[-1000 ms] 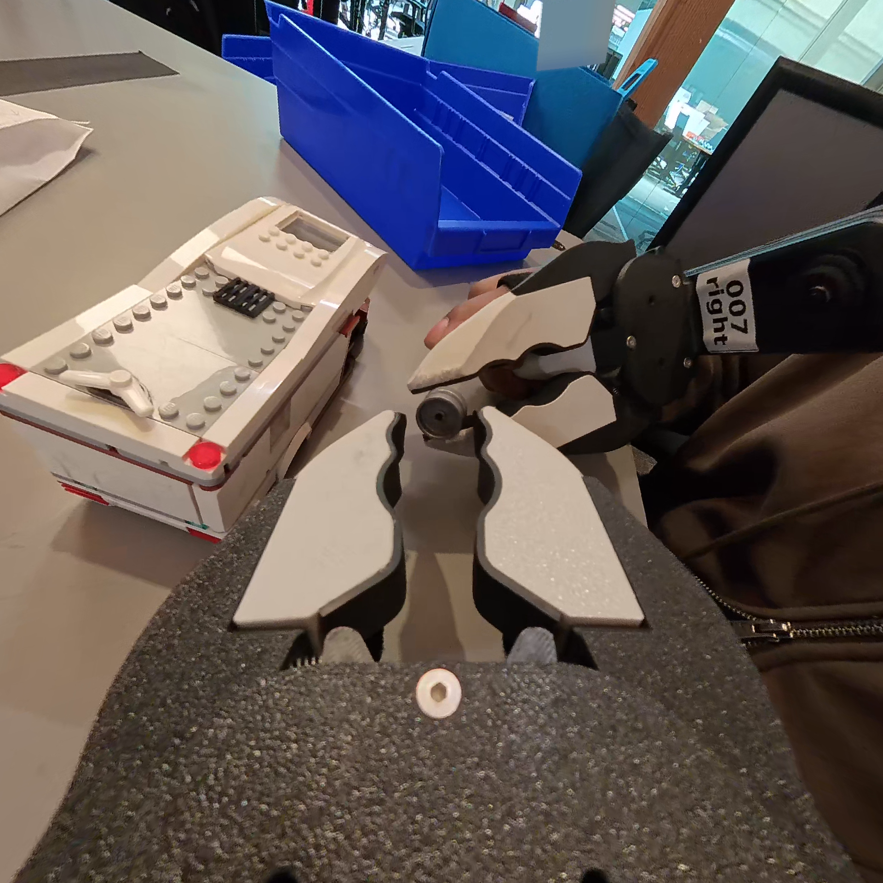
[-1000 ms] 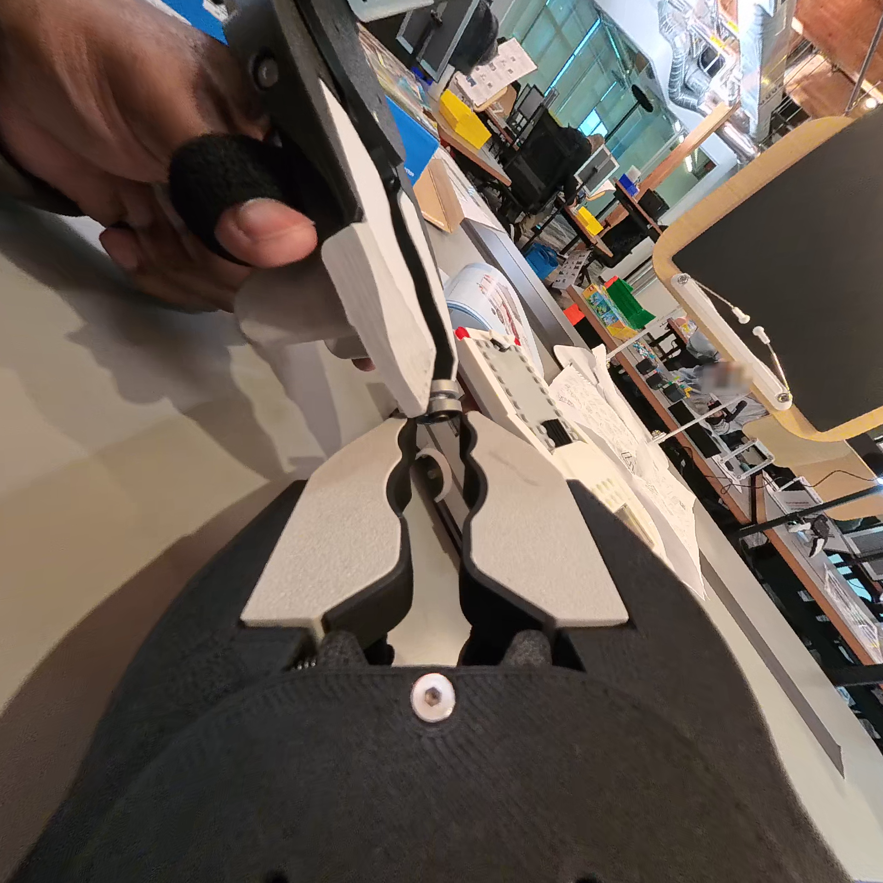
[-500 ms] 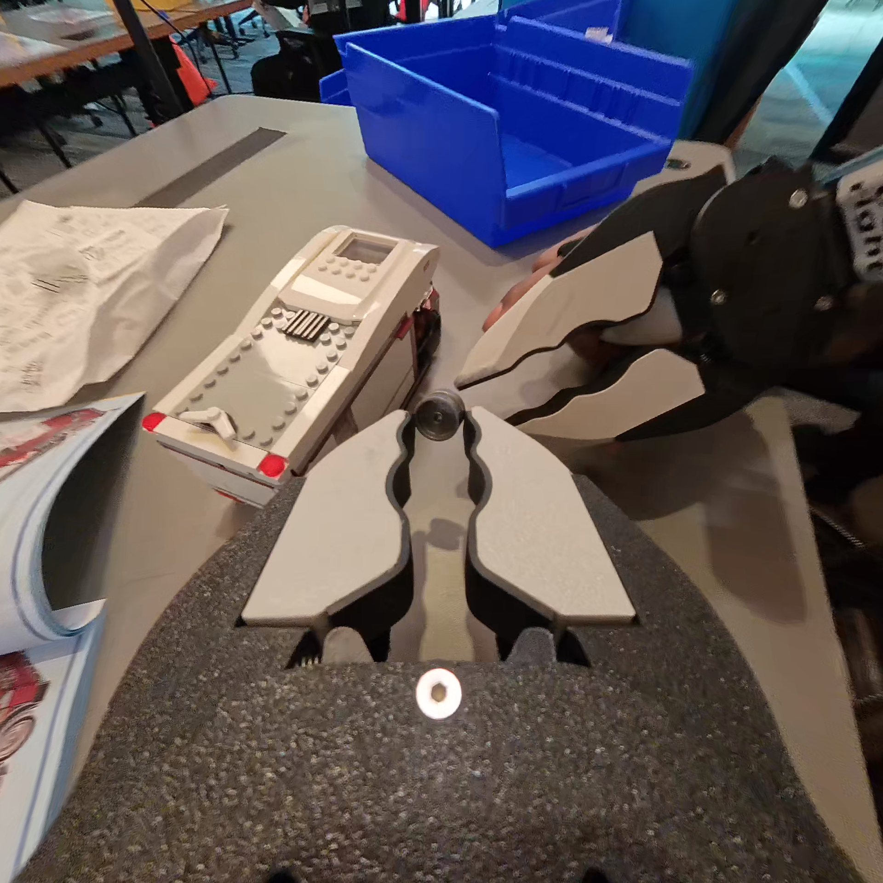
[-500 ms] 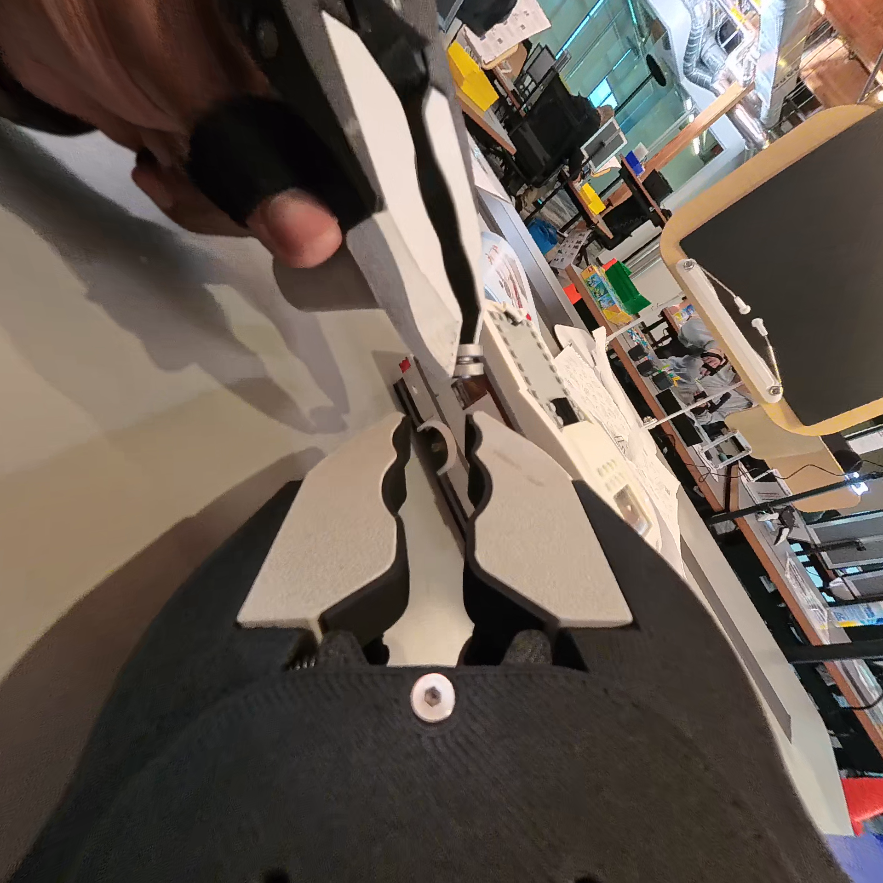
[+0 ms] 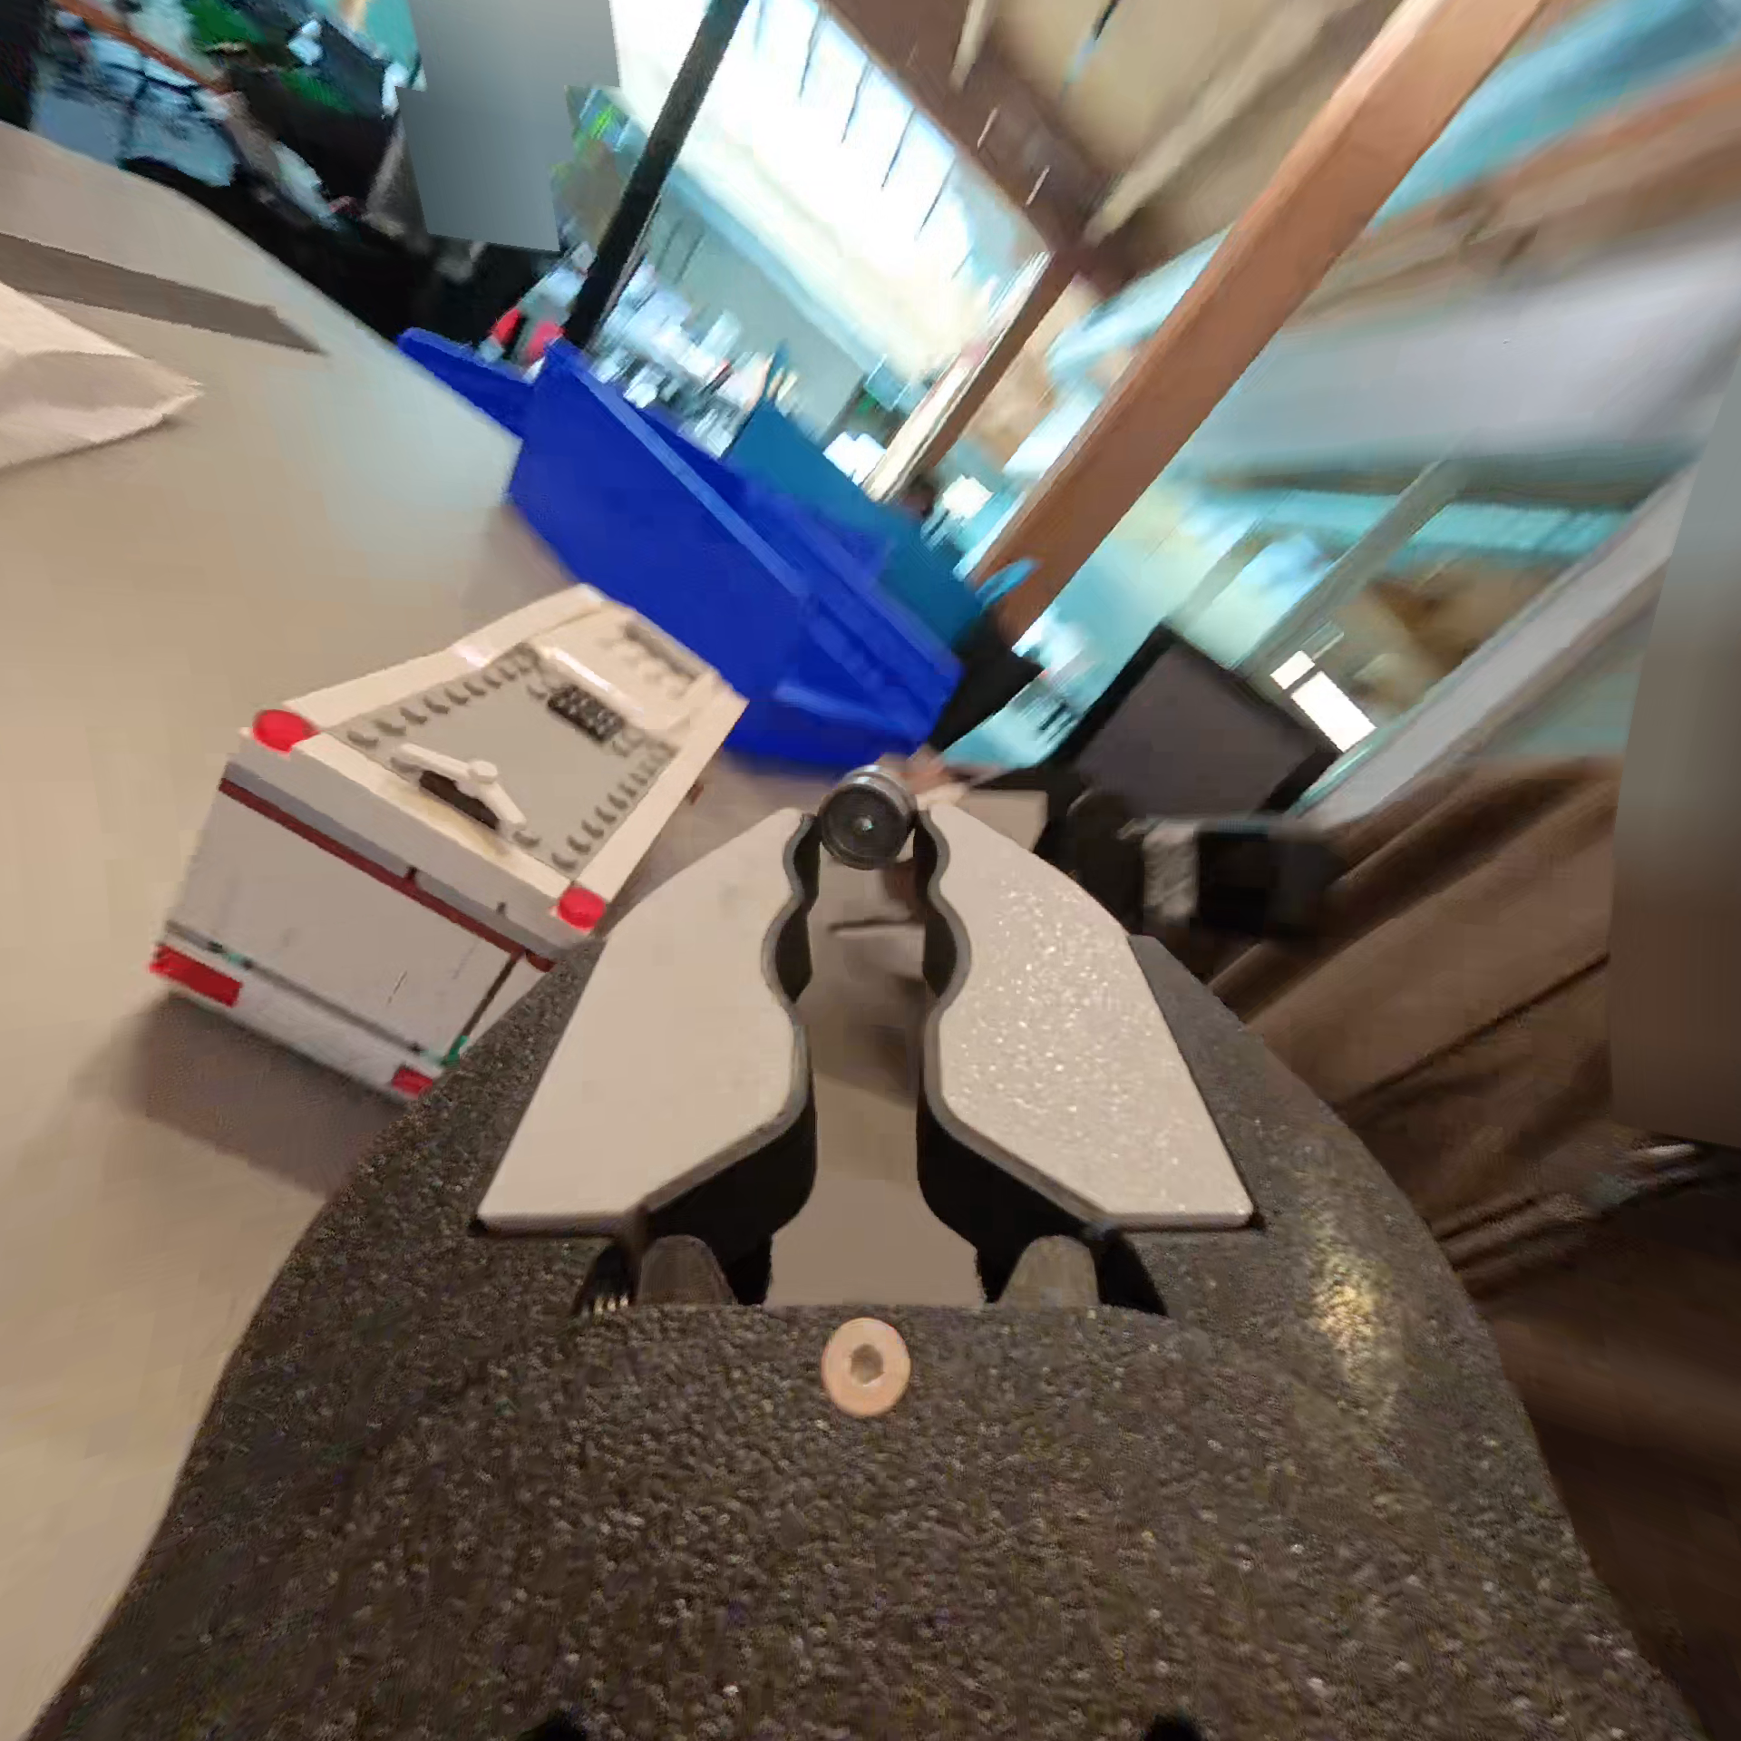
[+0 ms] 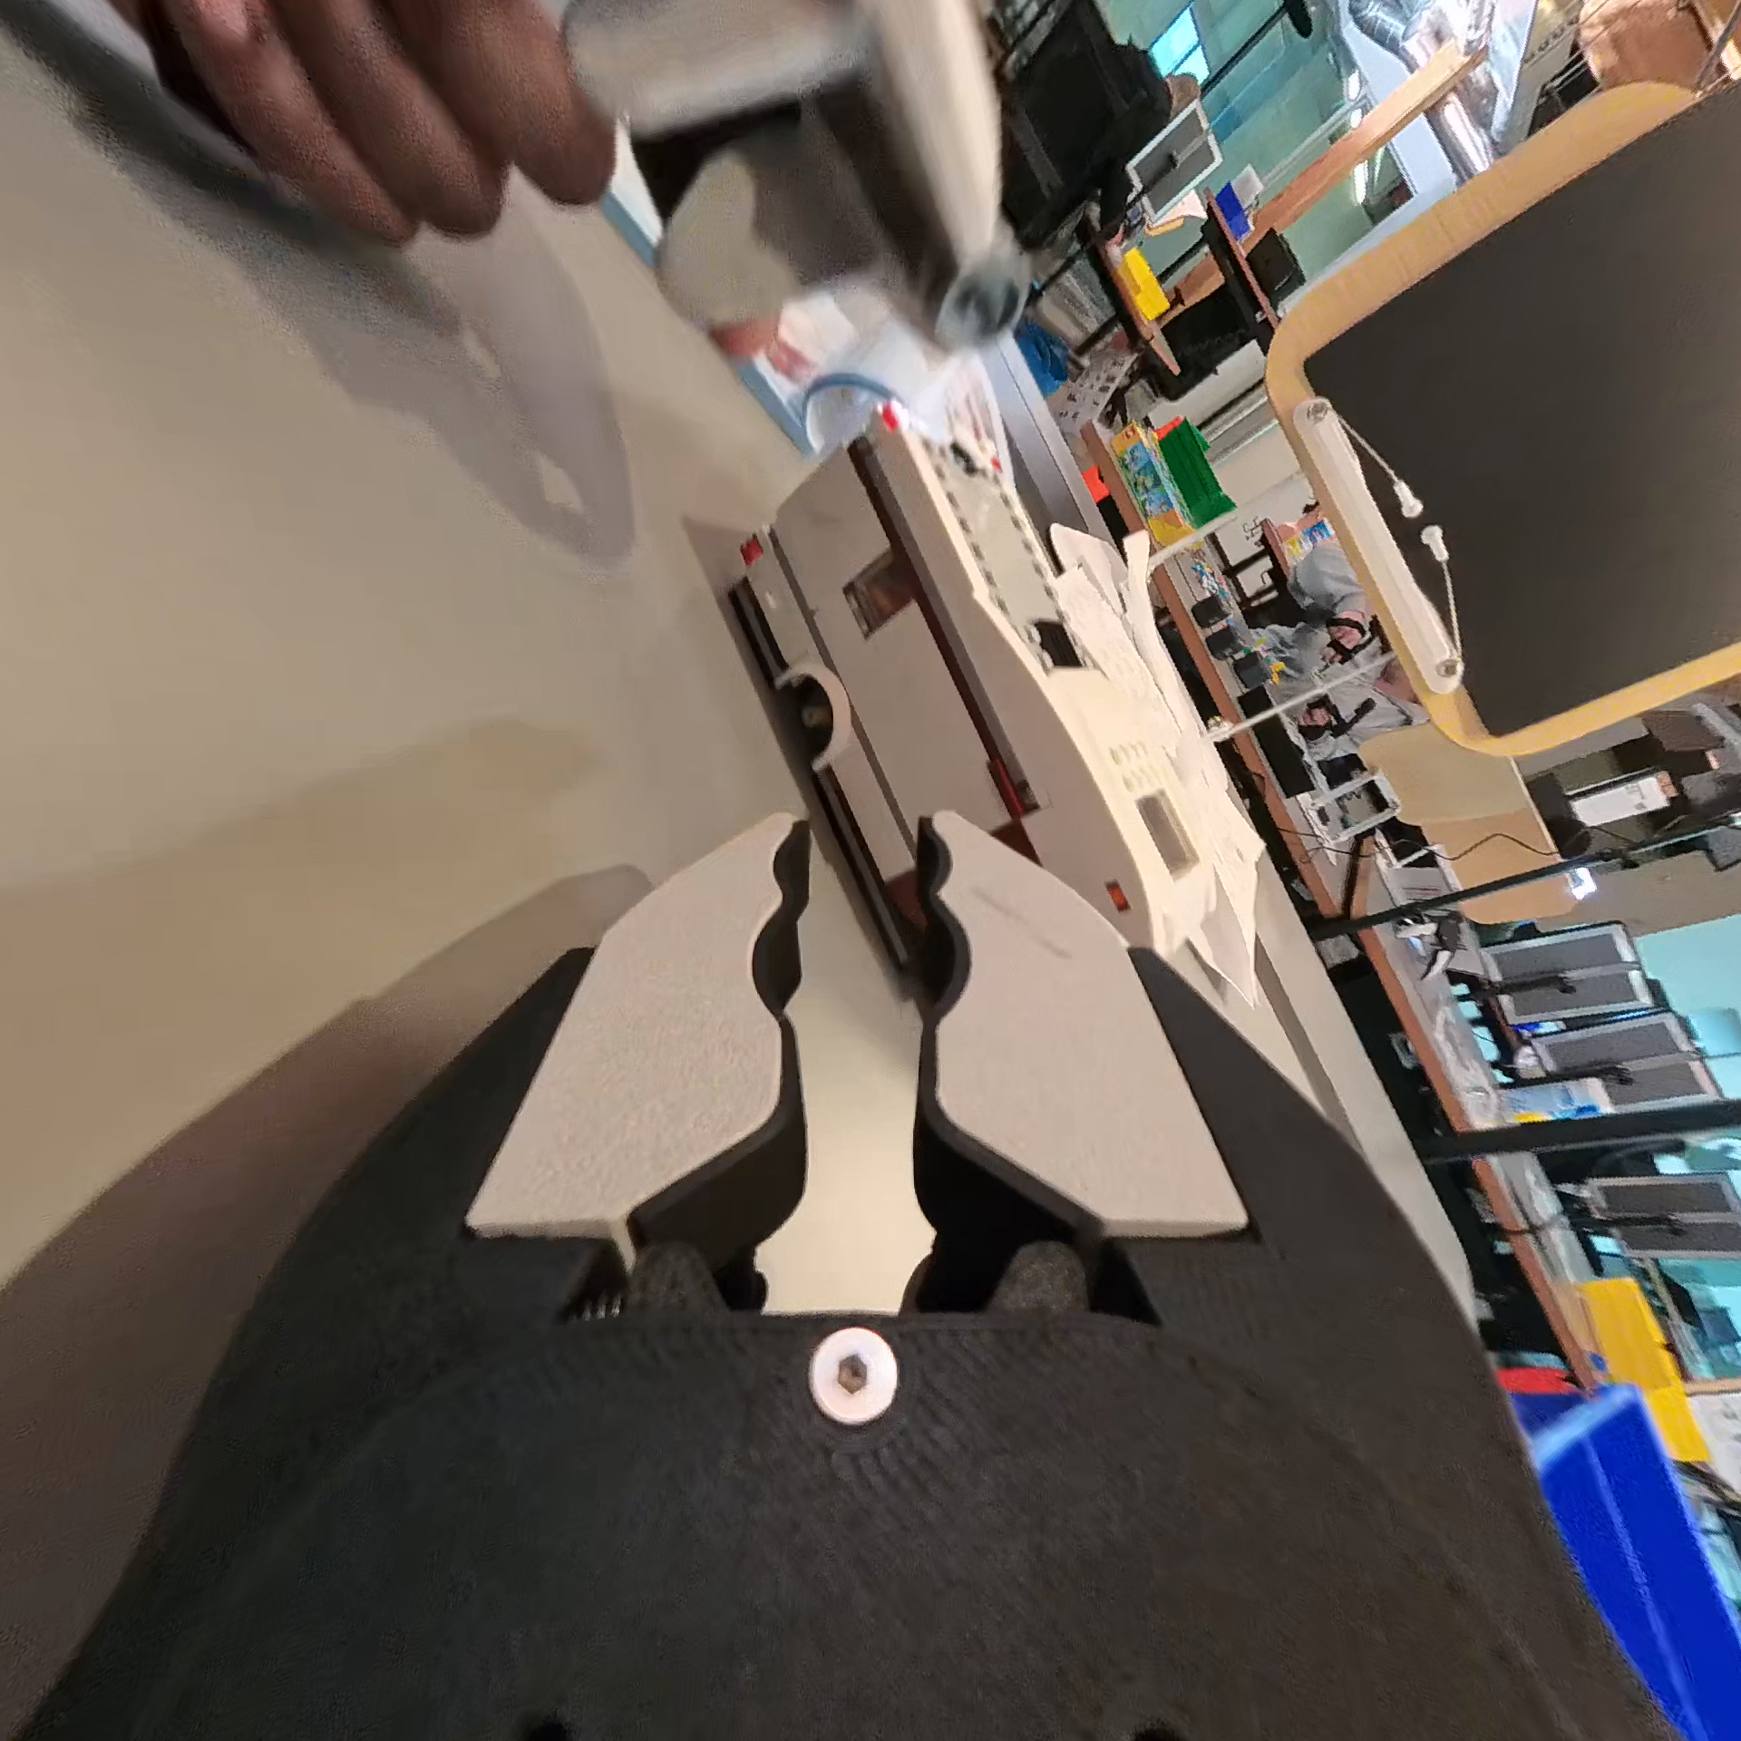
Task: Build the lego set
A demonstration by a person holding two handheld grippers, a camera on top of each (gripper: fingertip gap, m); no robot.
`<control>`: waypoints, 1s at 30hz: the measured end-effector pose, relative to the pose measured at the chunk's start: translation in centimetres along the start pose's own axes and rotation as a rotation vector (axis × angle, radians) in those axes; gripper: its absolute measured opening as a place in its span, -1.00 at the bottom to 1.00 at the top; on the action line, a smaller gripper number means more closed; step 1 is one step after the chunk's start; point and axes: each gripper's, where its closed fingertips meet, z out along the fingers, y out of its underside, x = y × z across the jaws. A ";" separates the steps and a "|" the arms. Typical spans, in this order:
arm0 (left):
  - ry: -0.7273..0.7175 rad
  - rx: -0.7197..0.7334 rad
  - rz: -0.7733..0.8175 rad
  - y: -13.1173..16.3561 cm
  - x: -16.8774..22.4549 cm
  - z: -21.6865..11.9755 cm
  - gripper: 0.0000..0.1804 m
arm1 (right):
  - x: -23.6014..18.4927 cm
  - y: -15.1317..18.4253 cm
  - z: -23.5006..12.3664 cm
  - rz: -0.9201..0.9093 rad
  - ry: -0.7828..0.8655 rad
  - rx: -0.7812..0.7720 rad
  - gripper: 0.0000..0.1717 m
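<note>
While lifted off the table (image 5: 235, 584), left gripper (image 5: 865, 834) pinches a small wheel (image 5: 865, 827) by its rim. Wheel looks light, hard, likely slippery. Right gripper (image 6: 862, 838) jaws spread, holding nothing, near the brick vehicle (image 6: 951, 659).

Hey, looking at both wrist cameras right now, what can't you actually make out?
- Left wrist view: the right claw is motion-blurred; its fingers can't be read.
- Left wrist view: the small dark wheel in the left claw shows one face only.
- Right wrist view: the left claw is blurred and cut off by the top edge.
- Right wrist view: the brick-built vehicle has its far side hidden.
</note>
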 end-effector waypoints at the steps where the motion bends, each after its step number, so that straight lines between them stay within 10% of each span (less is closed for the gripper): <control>1: 0.055 0.082 -0.085 -1.2 -0.2 -0.9 -0.79 | 0.2 0.5 -0.5 -0.022 0.001 -0.020 -0.75; 15: 0.326 0.397 -0.230 -5.9 0.4 -5.6 -0.78 | 11.3 10.7 -10.1 -0.085 0.089 -0.384 -0.76; 30: 0.264 0.338 -0.183 -5.1 0.3 -5.0 -0.79 | 18.3 22.2 -12.6 0.117 -0.007 -0.694 -0.72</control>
